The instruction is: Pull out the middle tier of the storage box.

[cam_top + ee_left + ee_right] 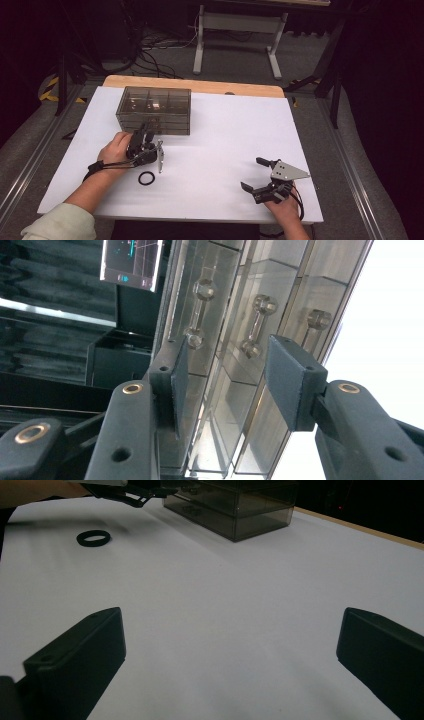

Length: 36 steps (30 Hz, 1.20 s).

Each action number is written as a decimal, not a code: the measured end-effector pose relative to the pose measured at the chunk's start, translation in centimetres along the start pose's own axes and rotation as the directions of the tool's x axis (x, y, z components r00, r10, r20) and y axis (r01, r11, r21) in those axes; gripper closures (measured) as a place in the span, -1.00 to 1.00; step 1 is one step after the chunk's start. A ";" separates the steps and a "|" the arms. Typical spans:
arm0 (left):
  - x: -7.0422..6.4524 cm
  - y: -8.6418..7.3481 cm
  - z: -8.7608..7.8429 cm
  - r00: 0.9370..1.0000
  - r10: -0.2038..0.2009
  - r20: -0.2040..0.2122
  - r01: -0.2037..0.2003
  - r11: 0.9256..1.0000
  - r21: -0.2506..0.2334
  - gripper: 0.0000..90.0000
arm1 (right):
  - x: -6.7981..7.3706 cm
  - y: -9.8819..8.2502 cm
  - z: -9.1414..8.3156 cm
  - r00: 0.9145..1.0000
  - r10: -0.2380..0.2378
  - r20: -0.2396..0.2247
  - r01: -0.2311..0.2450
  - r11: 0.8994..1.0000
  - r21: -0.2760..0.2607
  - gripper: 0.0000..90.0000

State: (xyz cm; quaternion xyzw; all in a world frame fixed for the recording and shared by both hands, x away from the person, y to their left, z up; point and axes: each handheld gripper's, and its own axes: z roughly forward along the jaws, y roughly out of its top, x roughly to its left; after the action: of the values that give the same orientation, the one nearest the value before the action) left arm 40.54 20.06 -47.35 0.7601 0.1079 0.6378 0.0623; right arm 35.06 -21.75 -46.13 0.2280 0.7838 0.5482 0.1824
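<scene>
The left claw (145,140) is at the front face of the smoked-plastic drawer cabinet (154,110), which stands at the rear left of the white counter (220,135). In the left gripper view its two pads (176,377) stand apart, with nothing pressed between them, and are lined up ahead of the drawer handles (256,327) — a placement that suggests one drawer is about to be pulled. Three clear bar handles are countable there, one per drawer. The cabinet sits close to the counter's far edge, leaving working room in front of it.

One black ring (146,178) lies flat on the counter just in front of the left hand, apart from both claws; it is probably the item intended for a drawer.

The right claw (257,175) rests low at the front right of the counter, jaws wide apart and empty — apparently parked clear of the work. Count: one cabinet, one ring, two claws.
</scene>
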 end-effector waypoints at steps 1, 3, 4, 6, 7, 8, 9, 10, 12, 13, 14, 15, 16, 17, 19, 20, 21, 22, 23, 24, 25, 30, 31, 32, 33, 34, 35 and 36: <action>-0.1 0.0 0.1 1.000 -0.004 -0.006 0.004 1.000 -0.002 0.19 | 0.0 0.0 0.0 1.000 0.000 0.000 0.000 1.000 0.000 -1.00; -0.2 -0.1 0.3 1.000 0.003 -0.001 -0.003 1.000 -0.001 0.20 | 0.0 0.0 0.0 1.000 0.001 0.000 -0.001 1.000 0.000 -1.00; -0.3 -0.1 0.3 1.000 0.004 0.001 -0.004 1.000 -0.001 0.21 | 0.0 0.0 0.0 1.000 0.001 0.000 -0.001 1.000 0.000 -1.00; -0.4 -0.1 0.5 1.000 0.014 0.008 -0.014 1.000 0.002 0.21 | 0.0 0.0 0.0 1.000 0.003 0.000 -0.003 1.000 0.001 -1.00; -0.5 -0.1 0.6 1.000 0.011 0.010 -0.011 1.000 0.000 0.21 | 0.0 0.0 0.0 1.000 0.003 0.000 -0.003 1.000 0.001 -1.00; -0.6 -0.1 0.6 1.000 0.014 0.011 -0.014 1.000 0.003 0.21 | 0.0 0.0 0.0 1.000 0.003 0.000 -0.003 1.000 0.001 -1.00; -0.7 -0.1 0.8 1.000 0.016 0.012 -0.016 1.000 0.003 0.22 | 0.0 0.0 0.0 1.000 0.003 0.000 -0.003 1.000 0.001 -1.00; -0.8 -0.1 0.9 1.000 0.024 0.011 -0.024 1.000 0.004 0.23 | 0.0 0.0 0.0 1.000 0.004 -0.001 -0.004 1.000 0.000 -1.00; -0.9 -0.1 1.0 1.000 0.023 0.008 -0.023 1.000 0.005 0.24 | 0.0 0.0 0.0 1.000 0.004 -0.002 -0.004 1.000 -0.001 -1.00; -0.9 -0.1 1.1 1.000 0.026 0.008 -0.026 1.000 0.003 0.25 | 0.0 0.0 0.0 1.000 0.004 -0.002 -0.004 1.000 -0.001 -1.00; -1.0 -0.1 1.1 1.000 0.022 0.006 -0.022 1.000 0.003 0.27 | 0.0 0.0 0.0 1.000 0.004 -0.002 -0.004 1.000 -0.001 -1.00; -1.0 -0.1 1.2 1.000 0.021 0.003 -0.021 1.000 0.003 0.28 | 0.0 0.0 0.0 1.000 0.005 -0.003 -0.005 1.000 0.000 -1.00; -0.9 0.0 1.2 0.999 0.038 0.003 -0.038 0.999 0.005 0.30 | 0.0 0.0 0.0 1.000 0.005 -0.001 -0.005 1.000 0.001 -1.00; -1.0 -0.1 1.3 0.999 0.035 0.001 -0.035 0.999 0.004 0.30 | 0.0 0.0 0.0 1.000 0.004 -0.001 -0.004 1.000 0.001 -1.00; -1.1 -0.1 1.4 1.000 0.025 0.002 -0.025 1.000 0.005 0.32 | 0.0 0.0 0.0 1.000 0.003 -0.001 -0.003 1.000 0.001 -1.00; -1.1 -0.1 1.4 1.000 0.031 -0.001 -0.031 0.999 0.004 0.32 | 0.0 0.0 0.0 1.000 0.004 -0.001 -0.004 1.000 0.001 -1.00; -1.2 -0.1 1.5 0.999 0.032 0.001 -0.032 0.999 0.005 0.33 | 0.0 0.0 0.0 1.000 0.004 -0.002 -0.004 1.000 0.001 -1.00; -1.2 -0.1 1.5 0.999 0.035 0.002 -0.035 0.999 0.006 0.34 | 0.0 0.0 0.0 1.000 0.004 -0.002 -0.004 1.000 0.002 -1.00; -1.2 0.0 1.5 0.999 0.039 0.002 -0.039 0.999 0.007 0.35 | 0.0 0.0 0.0 1.000 0.003 -0.002 -0.003 1.000 0.002 -1.00; -1.2 0.0 1.6 0.999 0.044 0.003 -0.044 0.999 0.006 0.36 | 0.0 0.0 0.0 1.000 0.004 -0.002 -0.004 1.000 0.002 -1.00; -1.3 -0.1 1.6 0.999 0.044 -0.001 -0.044 0.999 0.003 0.37 | 0.0 0.0 0.0 1.000 0.004 -0.003 -0.004 1.000 0.003 -1.00; -1.3 -0.1 1.7 0.999 0.049 -0.008 -0.049 0.999 0.009 0.44 | 0.0 0.0 0.0 1.000 0.005 -0.006 -0.005 1.000 0.004 -1.00; -1.3 -0.1 1.8 0.999 0.052 -0.009 -0.052 0.999 0.010 0.45 | 0.0 0.0 0.0 1.000 0.005 -0.006 -0.005 1.000 0.004 -1.00; -1.4 -0.1 1.8 0.999 0.051 -0.007 -0.051 0.999 0.009 0.46 | 0.0 0.0 0.0 1.000 0.005 -0.006 -0.005 1.000 0.004 -1.00; -1.4 -0.1 1.8 0.998 0.054 -0.009 -0.054 0.998 0.010 0.47 | 0.0 0.0 0.0 1.000 0.005 -0.006 -0.005 1.000 0.005 -1.00; -1.4 -0.2 1.9 0.998 0.057 -0.011 -0.056 0.998 0.010 0.48 | 0.0 0.0 0.0 1.000 0.003 -0.006 -0.003 1.000 0.006 -1.00; -1.4 -0.2 1.9 0.998 0.055 -0.014 -0.055 0.998 0.008 0.49 | 0.0 0.0 0.0 1.000 0.003 -0.006 -0.003 1.000 0.006 -1.00; -1.4 -0.2 1.9 0.998 0.057 -0.015 -0.056 0.998 0.007 0.51 | 0.0 0.0 0.0 1.000 0.003 -0.007 -0.002 1.000 0.006 -1.00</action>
State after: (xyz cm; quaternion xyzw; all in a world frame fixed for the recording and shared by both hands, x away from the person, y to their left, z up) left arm 42.12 19.94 -49.10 0.7582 0.0889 0.6447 0.0409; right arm 35.11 -21.73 -46.16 0.2277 0.7856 0.5469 0.1785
